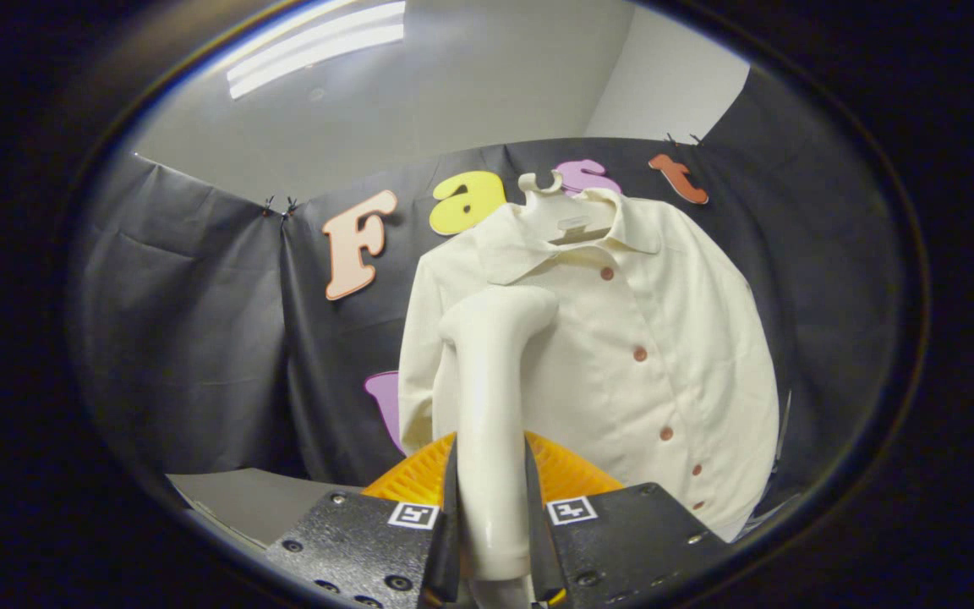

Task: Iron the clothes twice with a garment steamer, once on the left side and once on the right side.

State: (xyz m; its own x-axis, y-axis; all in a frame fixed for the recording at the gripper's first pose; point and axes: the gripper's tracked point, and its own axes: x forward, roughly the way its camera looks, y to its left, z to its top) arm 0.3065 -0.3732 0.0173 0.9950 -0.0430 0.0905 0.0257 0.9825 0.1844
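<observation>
A cream button-up shirt (622, 364) hangs on a white hanger (556, 216) in front of the black cloth wall, beyond my fingers. My gripper (493, 516) is shut on the handle of a white garment steamer (491, 397), which stands upright between the fingers. The steamer's head is bent toward the shirt and sits in front of its left half, just below the collar. I cannot tell whether the head touches the fabric. Brown buttons run down the shirt's front to the right of the steamer.
An orange ribbed object (555, 478) sits low behind the steamer's handle, just ahead of the fingers. A grey surface (242, 499) lies to the lower left. The cloth wall (199, 338) surrounds the shirt on both sides.
</observation>
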